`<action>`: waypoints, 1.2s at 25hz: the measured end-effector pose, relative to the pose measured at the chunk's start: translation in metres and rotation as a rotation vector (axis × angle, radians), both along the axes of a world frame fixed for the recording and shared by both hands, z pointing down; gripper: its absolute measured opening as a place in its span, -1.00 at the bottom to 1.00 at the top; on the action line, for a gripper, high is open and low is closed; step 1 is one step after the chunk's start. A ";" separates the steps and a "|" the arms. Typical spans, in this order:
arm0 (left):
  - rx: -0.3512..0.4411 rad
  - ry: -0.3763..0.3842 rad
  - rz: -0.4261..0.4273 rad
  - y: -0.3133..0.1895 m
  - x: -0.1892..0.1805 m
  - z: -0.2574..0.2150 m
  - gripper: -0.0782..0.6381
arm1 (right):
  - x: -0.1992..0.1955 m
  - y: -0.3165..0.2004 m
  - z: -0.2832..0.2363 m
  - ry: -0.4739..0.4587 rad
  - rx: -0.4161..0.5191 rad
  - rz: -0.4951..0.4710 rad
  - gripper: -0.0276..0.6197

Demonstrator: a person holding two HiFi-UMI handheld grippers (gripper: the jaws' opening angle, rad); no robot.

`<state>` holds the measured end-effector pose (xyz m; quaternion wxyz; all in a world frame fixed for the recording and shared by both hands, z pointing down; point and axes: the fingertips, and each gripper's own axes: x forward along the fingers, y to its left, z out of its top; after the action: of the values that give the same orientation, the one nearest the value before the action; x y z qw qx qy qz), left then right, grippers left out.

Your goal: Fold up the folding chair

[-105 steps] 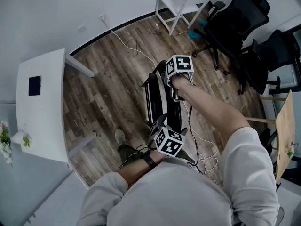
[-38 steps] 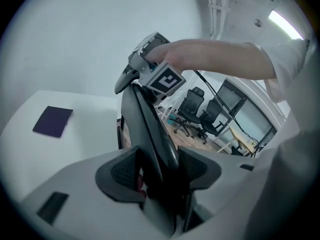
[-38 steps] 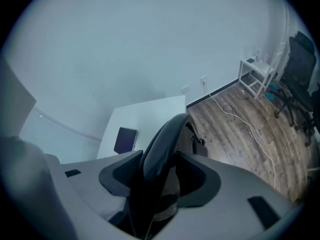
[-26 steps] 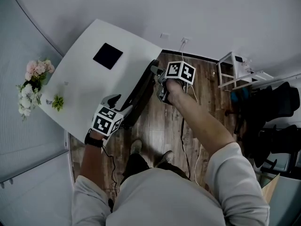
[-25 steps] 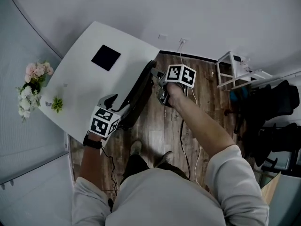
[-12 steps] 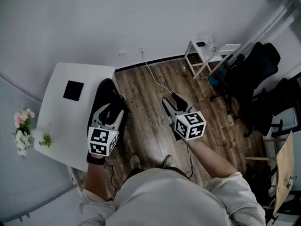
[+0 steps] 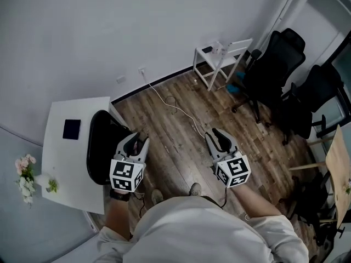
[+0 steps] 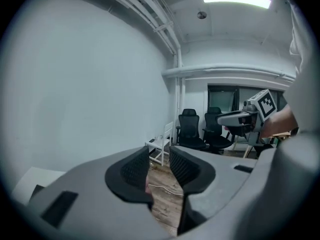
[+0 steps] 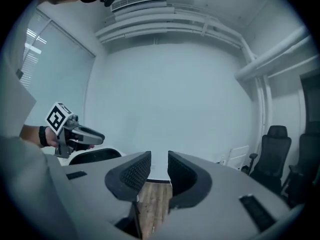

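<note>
Head view: chair point(image 7: 98, 147) beside left gripper point(image 7: 137, 142)

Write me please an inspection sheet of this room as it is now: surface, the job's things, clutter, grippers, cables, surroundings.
Surface: wood-plank floor; white table at the left.
Job's things: folding chair, black, folded flat, resting at the table's edge.
Clutter: black square on the table; flowers beside it.
Grippers: left gripper and right gripper held over the floor. The jaws of both have just been closing, a narrow gap remains, and there is nothing between them.
Cables: white cable lies loose on the floor, running from the wall.
Surroundings: white chair by the wall; two black office chairs at the right.
</note>
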<state>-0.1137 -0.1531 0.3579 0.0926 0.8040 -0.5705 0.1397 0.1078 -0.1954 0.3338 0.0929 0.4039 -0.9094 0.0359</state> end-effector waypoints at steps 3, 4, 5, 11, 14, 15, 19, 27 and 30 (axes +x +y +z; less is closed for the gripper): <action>0.004 0.004 0.013 0.003 0.016 -0.003 -0.48 | 0.021 0.011 -0.004 -0.002 0.019 0.024 -0.59; 0.006 0.011 0.014 0.005 0.019 -0.004 -0.51 | 0.025 0.015 -0.005 0.000 0.030 0.031 -0.61; 0.007 0.018 0.012 0.007 0.022 -0.005 -0.55 | 0.030 0.019 -0.007 0.003 0.043 0.036 -0.67; 0.014 0.042 0.007 0.017 0.039 -0.007 -0.65 | 0.051 0.030 -0.011 0.004 0.091 0.057 -0.79; 0.029 0.042 0.004 0.023 0.045 -0.011 -0.72 | 0.061 0.031 -0.014 -0.008 0.100 0.072 -0.86; 0.033 0.043 0.003 0.025 0.047 -0.012 -0.74 | 0.064 0.030 -0.015 -0.012 0.100 0.076 -0.86; 0.036 0.051 0.015 0.033 0.054 -0.011 -0.76 | 0.070 0.031 -0.017 -0.023 0.106 0.083 -0.87; 0.009 0.038 0.014 0.048 0.059 0.003 -0.76 | 0.076 0.038 -0.010 -0.030 0.102 0.088 -0.87; 0.009 0.035 0.009 0.048 0.056 0.003 -0.76 | 0.072 0.041 -0.010 -0.026 0.114 0.084 -0.87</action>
<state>-0.0575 -0.1051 0.3614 0.0984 0.8091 -0.5660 0.1237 0.1798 -0.1549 0.3236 0.0565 0.4459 -0.8933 -0.0071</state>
